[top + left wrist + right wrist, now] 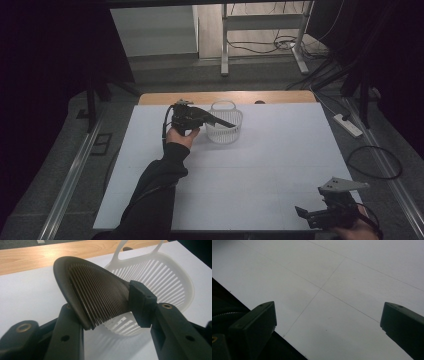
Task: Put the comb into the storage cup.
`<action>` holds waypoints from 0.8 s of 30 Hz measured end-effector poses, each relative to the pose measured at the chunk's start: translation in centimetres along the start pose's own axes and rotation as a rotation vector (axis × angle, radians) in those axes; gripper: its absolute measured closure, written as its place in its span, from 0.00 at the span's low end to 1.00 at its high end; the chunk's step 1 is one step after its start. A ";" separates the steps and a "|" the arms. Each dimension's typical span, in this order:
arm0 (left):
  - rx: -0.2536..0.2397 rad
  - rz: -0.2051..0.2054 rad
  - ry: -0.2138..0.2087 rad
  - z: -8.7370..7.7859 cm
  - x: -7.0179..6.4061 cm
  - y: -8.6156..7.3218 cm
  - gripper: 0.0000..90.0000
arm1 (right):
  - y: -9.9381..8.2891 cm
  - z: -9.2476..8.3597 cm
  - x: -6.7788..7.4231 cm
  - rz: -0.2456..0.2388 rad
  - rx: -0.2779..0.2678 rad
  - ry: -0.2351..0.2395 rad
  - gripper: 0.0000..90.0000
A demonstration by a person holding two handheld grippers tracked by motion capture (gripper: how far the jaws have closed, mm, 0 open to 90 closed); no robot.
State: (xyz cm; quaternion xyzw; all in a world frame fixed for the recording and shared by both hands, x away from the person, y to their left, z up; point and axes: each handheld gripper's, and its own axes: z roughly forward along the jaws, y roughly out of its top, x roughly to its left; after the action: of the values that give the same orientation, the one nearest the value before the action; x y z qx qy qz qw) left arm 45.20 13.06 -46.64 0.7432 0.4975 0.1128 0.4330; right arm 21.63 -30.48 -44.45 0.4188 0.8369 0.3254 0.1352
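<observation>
half the white basket — behind dark comb

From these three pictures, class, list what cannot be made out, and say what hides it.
- Basket floor: left gripper view, behind the comb.
- Whether both fingers still press the comb: left gripper view, contact unclear.
- Basket contents: high view, too small, crossed by the left gripper.
- Right gripper: high view, dark, cut by the bottom edge.

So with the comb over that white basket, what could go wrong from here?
The dark comb sits slanted between the jaws of the left hand-held gripper, so it could slip out crooked. It hangs over the near rim of the white basket, so it might catch there or land on the table.
</observation>
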 end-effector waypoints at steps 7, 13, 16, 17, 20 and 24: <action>0.006 0.017 0.011 0.0 0.0 -0.1 0.61 | 0.0 0.0 0.0 0.000 0.000 0.000 0.01; 0.018 0.040 0.026 0.1 -0.2 0.0 0.57 | 0.0 0.0 0.0 -0.003 0.000 -0.001 0.01; 0.018 0.045 0.031 0.1 -0.2 0.0 0.56 | 0.0 0.0 0.0 -0.002 0.001 -0.001 0.01; 0.017 0.046 0.034 0.1 -0.2 0.0 0.56 | 0.0 0.0 0.0 -0.002 0.001 -0.002 0.01; 0.018 0.056 0.039 0.0 -0.3 0.0 0.54 | 0.0 0.0 0.0 -0.003 0.001 -0.001 0.01; 0.017 0.069 0.048 0.0 -0.3 -0.1 0.52 | 0.0 0.0 0.0 -0.004 0.000 -0.001 0.01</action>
State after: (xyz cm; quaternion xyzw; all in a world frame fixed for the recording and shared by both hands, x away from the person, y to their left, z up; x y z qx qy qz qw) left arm 44.99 12.77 -46.62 0.7605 0.4828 0.1415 0.4105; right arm 21.62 -30.46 -44.46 0.4173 0.8377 0.3248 0.1362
